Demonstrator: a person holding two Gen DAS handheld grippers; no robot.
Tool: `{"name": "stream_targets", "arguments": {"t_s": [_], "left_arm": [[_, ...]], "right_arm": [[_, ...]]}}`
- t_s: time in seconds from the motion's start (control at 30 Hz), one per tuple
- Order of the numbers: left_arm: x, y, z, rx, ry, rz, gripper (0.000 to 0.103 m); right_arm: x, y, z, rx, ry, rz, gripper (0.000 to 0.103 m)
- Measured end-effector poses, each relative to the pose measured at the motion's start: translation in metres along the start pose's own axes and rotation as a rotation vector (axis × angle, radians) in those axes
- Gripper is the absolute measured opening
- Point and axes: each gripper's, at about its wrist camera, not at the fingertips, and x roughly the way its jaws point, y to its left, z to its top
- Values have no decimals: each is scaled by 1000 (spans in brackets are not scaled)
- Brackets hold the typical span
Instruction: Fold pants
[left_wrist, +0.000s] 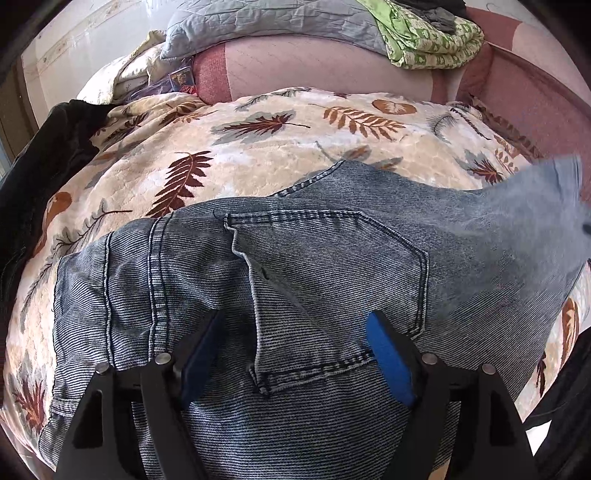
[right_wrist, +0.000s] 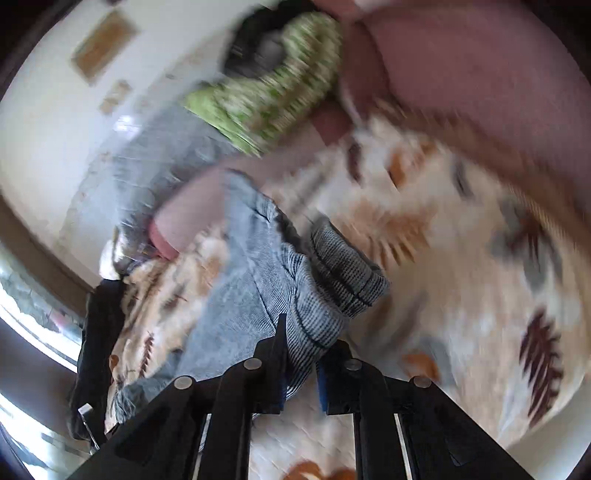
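The jeans (left_wrist: 314, 280) sprawl on the leaf blanket (left_wrist: 229, 155) under the spread left tongs (left_wrist: 291, 328), while the right tongs (right_wrist: 301, 354) pinch a blurred denim fold.

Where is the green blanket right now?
In the left wrist view, the green blanket is bunched at the top right, on the pink sofa back next to the grey quilt, far behind the jeans.
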Motion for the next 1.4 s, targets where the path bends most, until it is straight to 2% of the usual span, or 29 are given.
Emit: {"name": "stream_targets", "arguments": {"t_s": [0.03, 0.07, 0.1, 0.17, 0.23, 0.33, 0.4, 0.43, 0.47, 0.53, 0.57, 0.6, 0.67, 0.73, 0.77, 0.8, 0.83, 0.9, 0.97, 1.0, 1.07, 1.1, 1.17, 1.27, 1.33, 1.37, 1.4], "left_arm": [[0, -1, 0, 6, 1, 3, 80], [1, -2, 0, 9, 2, 5, 81], [1, -2, 0, 11, 4, 7, 81], [3, -3, 2, 10, 7, 12, 84], [4, -4, 2, 9, 7, 18, 84], [3, -4, 1, 15, 4, 21, 84], [3, -4, 1, 17, 4, 21, 84], [3, -4, 1, 17, 4, 21, 84], [3, -4, 1, 17, 3, 21, 84], [3, -4, 1, 18, 2, 20, 84], [3, -3, 1, 18, 1, 19, 84], [2, -3, 1, 17, 1, 17, 84], [2, -3, 1, 16, -1, 16, 84], [1, -3, 0, 18, -5, 14, 84], [0, -3, 0, 18, -6, 11, 84], [0, -3, 0, 18, -5, 9, 84], [-1, -2, 0, 18, -4, 8, 84], [-1, -2, -1, 22, -2, 7, 84], [-1, -1, -3, 33, 5, 9, 84], [0, 0, -3, 42, 6, 9, 84], [1, 3, -3, 65, 8, 9, 85], [1, 6, -3, 75, 10, 6, 85], [1, 14, -4, 85, 7, -21, 86], [1, 17, -4, 98, 0, -34, 86], [-4, 12, -3, 101, -3, 8, 86], [-10, 9, -3, 95, -9, 38, 86], [-17, 7, -3, 87, -23, 52, 86]], "right_arm": [[15, -35, -11, 112, 82, 15, 13], [21, -58, -21, 189, 112, 78, 13], [17, -66, -26, 215, 91, 130, 13], [8, -55, -24, 167, 68, 115, 18], [2, -42, -20, 110, 40, 99, 18], [-4, -33, -14, 87, 4, 97, 18], [8, -38, -13, 85, 58, 23, 22], [18, -45, -14, 104, 117, 8, 23], [16, -49, -15, 114, 116, 36, 23], [5, -52, -14, 128, 126, 19, 30], [-4, -53, -13, 134, 109, -11, 41], [-17, -52, -12, 128, 67, -58, 52], [-42, -45, -8, 98, -23, -103, 55], [-58, -26, -5, 65, -67, -31, 55], [-59, -11, -6, 33, -63, 15, 57], [-56, 8, -9, -14, -33, 58, 64], [-47, 29, -13, -68, 10, 104, 67], [-22, 69, -25, -162, 96, 202, 67], [10, 91, -38, -222, 184, 233, 67], [30, 92, -41, -225, 238, 208, 67], [69, 68, -51, -207, 359, 67, 67], [75, 49, -50, -168, 373, 80, 47], [64, 21, -40, -88, 368, 103, 23], [49, 8, -28, -69, 330, 58, 23], [41, 26, -31, -146, 309, 6, 28], [38, 42, -35, -206, 293, 6, 32], [36, 59, -38, -250, 288, 51, 36]]}}
